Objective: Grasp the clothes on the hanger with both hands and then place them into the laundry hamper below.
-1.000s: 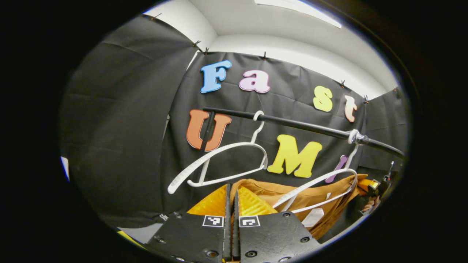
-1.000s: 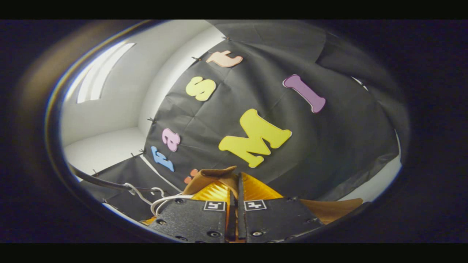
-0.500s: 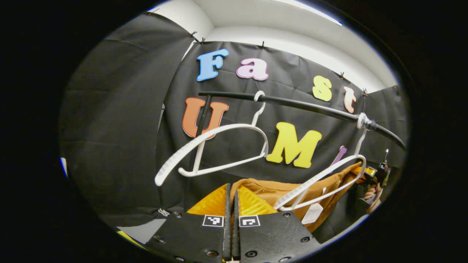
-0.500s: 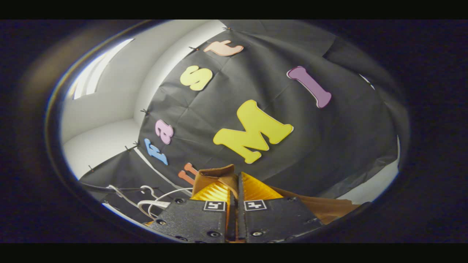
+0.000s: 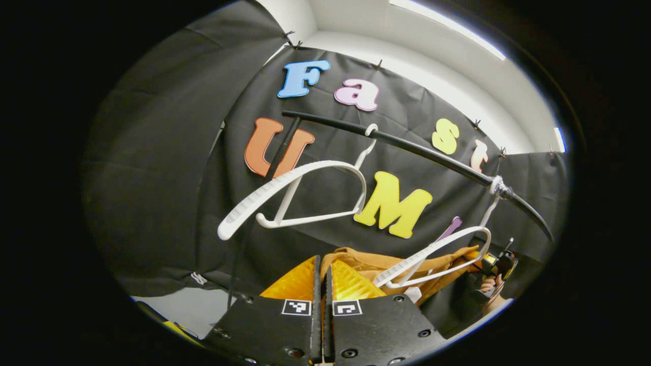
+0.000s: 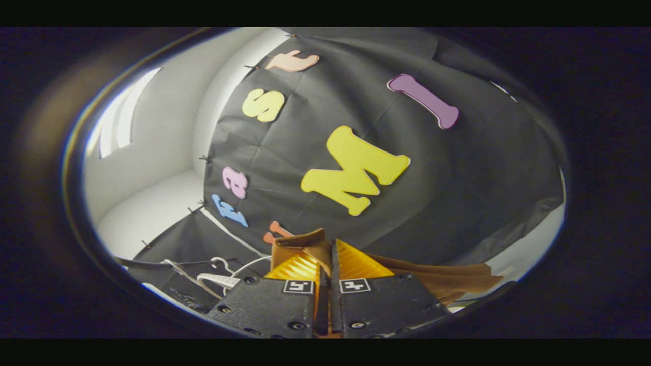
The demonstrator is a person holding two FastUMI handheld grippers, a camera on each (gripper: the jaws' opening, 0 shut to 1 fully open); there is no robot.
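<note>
Below, the left gripper (image 5: 321, 277) fingers pinch the brown cloth garment (image 5: 379, 265); the right gripper (image 6: 325, 262) fingers likewise pinch its far end. Behind the garment, two white plastic hangers (image 5: 292, 195) hang from a black rail (image 5: 417, 149).

Staged recording booth, not a real home; black cloth wall (image 5: 168, 152) pinned up by small clips along its top edge, creased and hanging loose; plain white wall (image 5: 407, 56) and ceiling above it with a strip light (image 5: 447, 23); black clothes rail (image 5: 407, 145) mounted across the cloth in the left gripper view, white plastic hangers (image 5: 295, 195) on it; same cloth and white corner in the right gripper view.
</note>
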